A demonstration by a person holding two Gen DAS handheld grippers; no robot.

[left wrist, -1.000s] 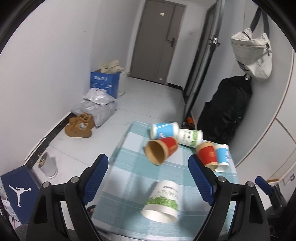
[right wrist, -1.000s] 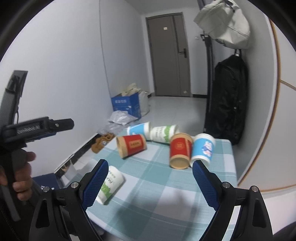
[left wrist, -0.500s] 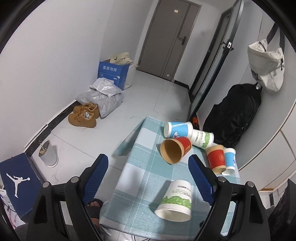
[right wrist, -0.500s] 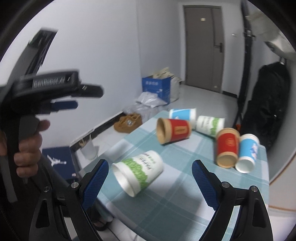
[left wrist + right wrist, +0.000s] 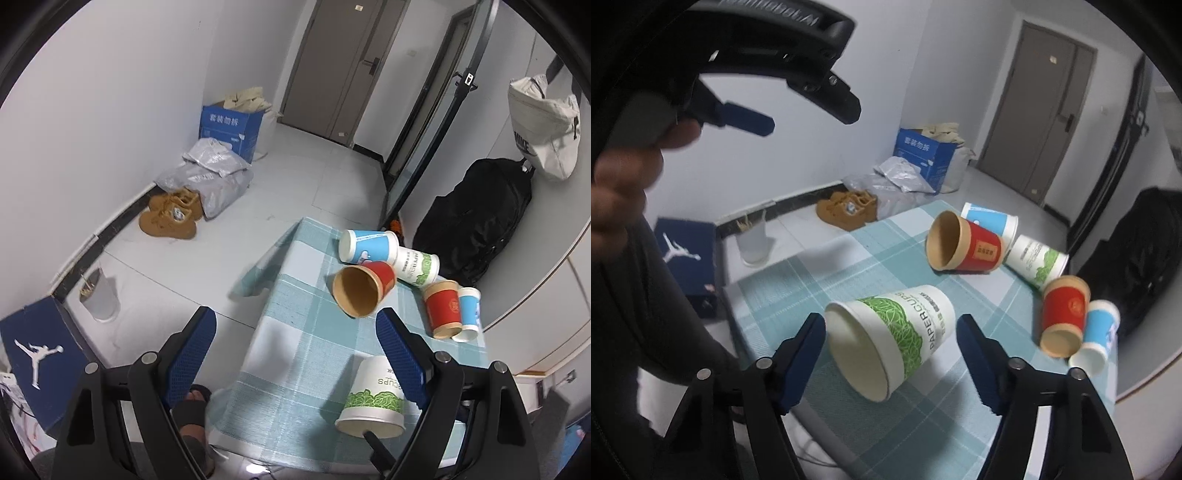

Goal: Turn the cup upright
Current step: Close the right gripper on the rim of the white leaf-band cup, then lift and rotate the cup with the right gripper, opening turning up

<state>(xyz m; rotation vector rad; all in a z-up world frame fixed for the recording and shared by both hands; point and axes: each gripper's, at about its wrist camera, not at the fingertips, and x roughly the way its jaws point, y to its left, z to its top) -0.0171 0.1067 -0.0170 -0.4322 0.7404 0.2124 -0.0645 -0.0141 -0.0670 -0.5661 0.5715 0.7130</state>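
Note:
A white cup with a green band (image 5: 890, 339) lies on its side on the checked tablecloth (image 5: 812, 280), mouth toward me. My right gripper (image 5: 890, 332) is open, its blue fingers on either side of this cup, not touching it. The same cup shows in the left wrist view (image 5: 373, 398), partly behind the right finger. My left gripper (image 5: 295, 332) is open and empty, held high above the table's left edge. Several more cups lie on their sides further back: a red one (image 5: 964, 243), a blue one (image 5: 990, 221), a white-green one (image 5: 1034, 262), a red one (image 5: 1063, 317) and a blue one (image 5: 1097, 336).
The small table's cloth (image 5: 295, 369) hangs over its edges. On the floor are brown shoes (image 5: 170, 218), grey bags (image 5: 214, 173), a blue box (image 5: 229, 125), a white bin (image 5: 99, 299) and a shoebox (image 5: 37, 350). A black bag (image 5: 476, 218) stands behind the table.
My right gripper has moved down and forward, so its open fingers now flank the white-green cup. My left gripper has risen and pulled back to the left.

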